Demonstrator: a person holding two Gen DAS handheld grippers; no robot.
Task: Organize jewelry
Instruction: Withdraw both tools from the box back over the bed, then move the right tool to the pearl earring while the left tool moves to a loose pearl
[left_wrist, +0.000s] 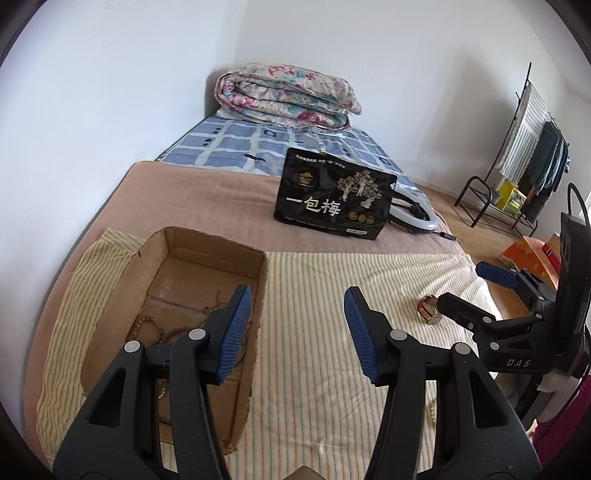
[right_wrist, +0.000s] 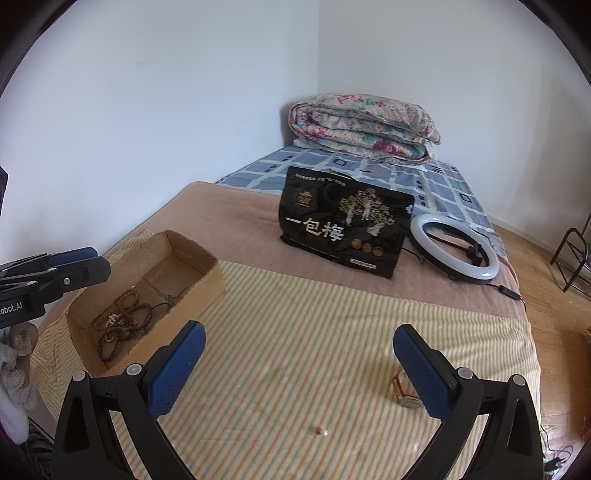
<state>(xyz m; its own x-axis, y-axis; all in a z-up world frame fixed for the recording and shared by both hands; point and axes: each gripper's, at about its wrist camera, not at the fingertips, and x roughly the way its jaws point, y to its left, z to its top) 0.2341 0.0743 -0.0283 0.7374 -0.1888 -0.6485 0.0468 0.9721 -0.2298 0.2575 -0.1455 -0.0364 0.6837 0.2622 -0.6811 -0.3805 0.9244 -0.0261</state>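
Claws (right_wrist: 299, 363) apart, nothing between

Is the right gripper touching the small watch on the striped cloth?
Cannot tell. In the right wrist view, the right gripper is open, but one finger overlaps the watch, hiding any gap.

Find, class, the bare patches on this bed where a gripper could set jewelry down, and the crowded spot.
Free: striped cloth between cardboard box and watch; brown blanket left of black bag. Crowded: the box's near end, piled with bead strings.
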